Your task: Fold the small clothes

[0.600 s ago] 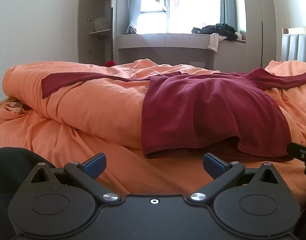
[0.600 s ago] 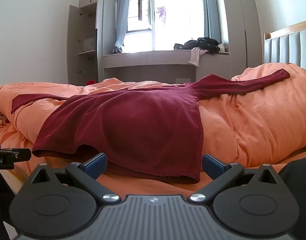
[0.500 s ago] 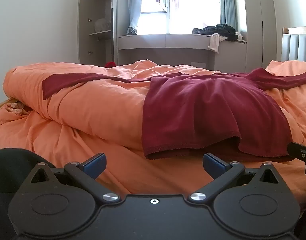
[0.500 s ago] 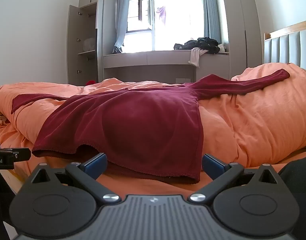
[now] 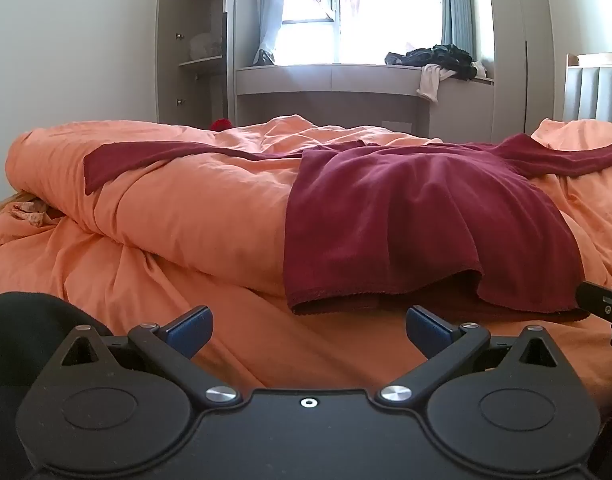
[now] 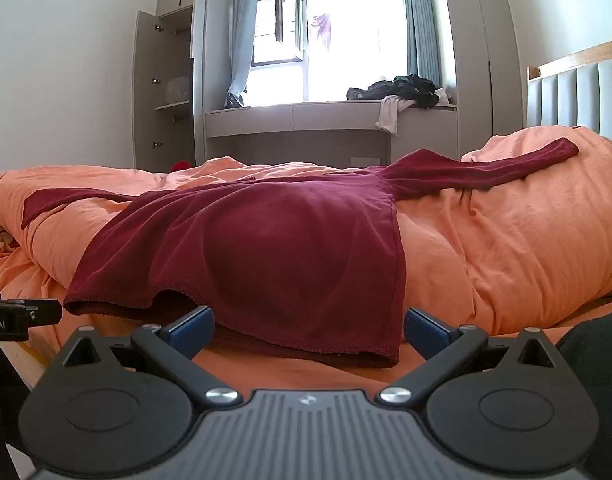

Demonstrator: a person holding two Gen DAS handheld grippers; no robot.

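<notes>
Both tongs stand wide apart with nothing between them. Ahead of the left gripper [image 5: 307, 330], the dark red garment [image 5: 417, 220] lies spread on the orange duvet [image 5: 186, 216], its hem just beyond the fingertips toward one o'clock. From the right gripper [image 6: 307, 330], the same garment's hem droops at twelve o'clock, just past the blue pads [image 6: 192, 328], untouched.

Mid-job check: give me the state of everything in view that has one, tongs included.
left tongs: open, empty, short of the hem
right tongs: open, nothing gripped, hem just beyond the tips
maroon top: unfolded, spread over the duvet, sleeves out to both sides
orange duvet: rumpled, bunched in a long roll
wardrobe door: open
window: open
</notes>
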